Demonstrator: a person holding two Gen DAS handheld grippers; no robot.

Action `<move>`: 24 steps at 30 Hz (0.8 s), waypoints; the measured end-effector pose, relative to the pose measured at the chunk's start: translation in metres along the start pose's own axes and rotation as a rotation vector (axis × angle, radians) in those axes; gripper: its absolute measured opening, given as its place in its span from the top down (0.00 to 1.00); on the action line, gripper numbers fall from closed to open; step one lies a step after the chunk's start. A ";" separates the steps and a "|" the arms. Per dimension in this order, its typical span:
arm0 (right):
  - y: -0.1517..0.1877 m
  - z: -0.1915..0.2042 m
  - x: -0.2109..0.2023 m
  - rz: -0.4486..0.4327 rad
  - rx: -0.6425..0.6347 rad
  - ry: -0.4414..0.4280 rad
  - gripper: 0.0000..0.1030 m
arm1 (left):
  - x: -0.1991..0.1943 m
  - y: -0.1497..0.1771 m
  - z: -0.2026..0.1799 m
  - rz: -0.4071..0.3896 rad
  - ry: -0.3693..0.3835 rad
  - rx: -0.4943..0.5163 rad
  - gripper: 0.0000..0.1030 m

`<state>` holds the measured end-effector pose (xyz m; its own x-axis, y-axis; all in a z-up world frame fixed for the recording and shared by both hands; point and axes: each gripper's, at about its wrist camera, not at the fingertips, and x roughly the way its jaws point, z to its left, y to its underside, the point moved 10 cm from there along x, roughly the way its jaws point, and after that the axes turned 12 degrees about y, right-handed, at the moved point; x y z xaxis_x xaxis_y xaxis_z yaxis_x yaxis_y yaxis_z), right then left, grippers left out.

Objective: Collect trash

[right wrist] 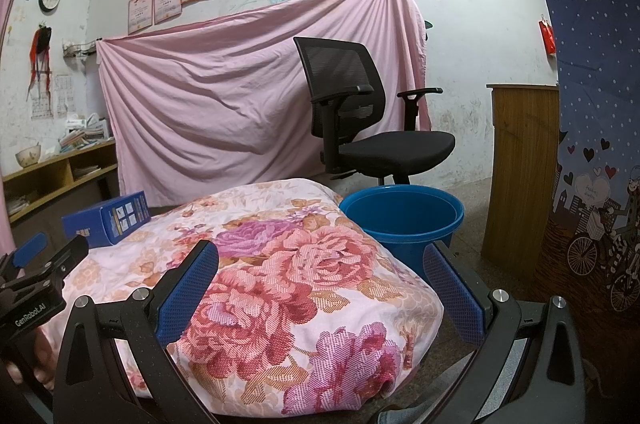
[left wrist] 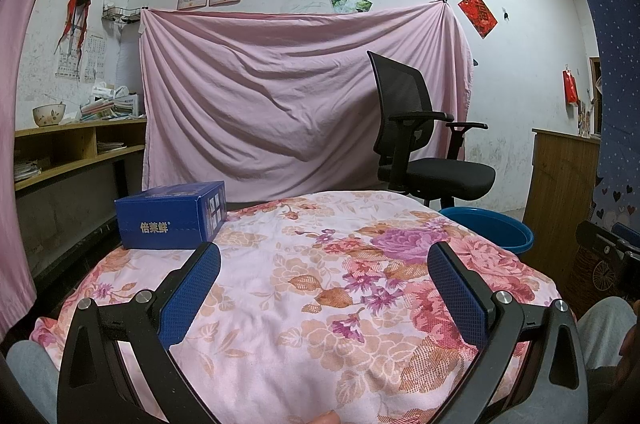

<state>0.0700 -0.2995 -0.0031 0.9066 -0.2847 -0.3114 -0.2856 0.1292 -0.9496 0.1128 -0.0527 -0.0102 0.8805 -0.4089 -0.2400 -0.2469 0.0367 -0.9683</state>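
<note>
A blue rectangular cardboard box point(left wrist: 171, 215) sits on the far left corner of a floral-cloth-covered worktop point(left wrist: 320, 288), outside the round blue plastic bucket point(right wrist: 400, 220) standing beside it. Left tool point(left wrist: 324, 266) and right tool point(right wrist: 322, 264) hover released, empty.

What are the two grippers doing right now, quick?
Left gripper: jaws open, holding nothing, above the floral cloth.
Right gripper: jaws open, holding nothing.

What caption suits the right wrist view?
Open right gripper hovers over floral quilt, blue plastic bucket beside it.
</note>
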 end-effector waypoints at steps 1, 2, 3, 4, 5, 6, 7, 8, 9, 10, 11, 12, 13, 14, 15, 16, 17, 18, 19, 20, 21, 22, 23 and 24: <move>0.000 0.000 0.000 0.000 0.000 0.000 0.00 | 0.000 0.000 0.000 0.000 0.000 0.000 0.01; 0.000 0.000 0.000 0.000 0.000 0.000 0.00 | 0.000 -0.001 0.000 -0.001 0.000 -0.001 0.01; 0.000 0.000 0.000 0.000 0.000 0.000 0.00 | 0.000 -0.001 0.000 -0.001 0.000 0.000 0.01; 0.000 0.000 0.000 0.000 0.000 0.000 0.00 | 0.000 -0.001 0.001 -0.001 0.000 0.001 0.01; 0.000 0.000 0.000 0.001 0.000 0.000 0.00 | 0.000 -0.001 0.001 0.000 0.001 0.001 0.01; 0.000 0.000 0.000 0.001 0.000 0.000 0.00 | 0.000 -0.001 0.001 -0.001 0.002 0.000 0.01; 0.000 0.000 0.000 0.000 0.000 0.000 0.00 | 0.000 -0.001 0.001 -0.001 0.002 0.000 0.01; 0.000 0.000 0.000 0.000 0.000 0.000 0.00 | 0.000 -0.001 0.001 -0.002 0.001 0.001 0.01; 0.000 0.000 0.000 0.000 0.001 0.000 0.00 | 0.000 -0.001 0.001 -0.001 0.001 0.001 0.01; 0.000 0.000 0.000 0.000 0.001 0.000 0.00 | 0.000 -0.001 0.001 -0.001 0.001 0.000 0.01; 0.000 0.000 0.000 0.000 0.001 0.000 0.00 | 0.001 -0.002 0.002 -0.001 0.002 0.000 0.01; 0.000 0.000 0.000 0.000 0.001 0.000 0.00 | 0.000 -0.002 0.002 -0.001 0.002 0.001 0.01; 0.000 0.000 0.000 0.000 0.001 0.000 0.00 | 0.000 -0.002 0.002 -0.001 0.003 0.000 0.01; 0.000 0.000 0.000 0.000 0.001 0.000 0.00 | 0.000 -0.001 0.002 -0.001 0.002 0.000 0.01; 0.000 0.000 0.000 0.000 0.001 -0.001 0.00 | 0.000 -0.001 0.002 0.000 0.003 0.000 0.01; 0.000 0.000 0.000 -0.001 0.001 -0.001 0.00 | 0.000 -0.002 0.002 0.001 0.002 0.002 0.01; 0.000 0.000 0.000 0.000 0.001 0.000 0.00 | 0.001 -0.002 0.002 0.001 0.003 0.003 0.01; 0.001 0.000 0.000 0.000 0.001 0.000 0.00 | 0.000 -0.002 0.003 -0.001 0.004 0.004 0.01; 0.001 0.000 0.000 0.000 0.001 0.000 0.00 | 0.000 -0.003 0.003 -0.002 0.004 0.004 0.01; 0.001 0.000 0.000 -0.001 0.002 -0.001 0.00 | 0.000 -0.004 0.004 -0.002 0.005 0.004 0.01; 0.001 0.000 0.000 0.000 0.001 0.000 0.00 | 0.000 -0.004 0.004 -0.002 0.005 0.005 0.01; 0.001 0.000 0.000 0.000 0.001 0.000 0.00 | 0.000 -0.004 0.004 -0.001 0.005 0.005 0.01; 0.001 0.000 0.000 0.000 0.002 0.000 0.00 | 0.000 -0.004 0.004 -0.002 0.005 0.004 0.01; 0.001 0.000 0.000 -0.001 0.002 0.000 0.00 | 0.000 -0.003 0.004 -0.002 0.005 0.004 0.01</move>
<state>0.0700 -0.2997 -0.0038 0.9069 -0.2845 -0.3109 -0.2844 0.1310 -0.9497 0.1150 -0.0491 -0.0071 0.8789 -0.4135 -0.2380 -0.2437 0.0397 -0.9690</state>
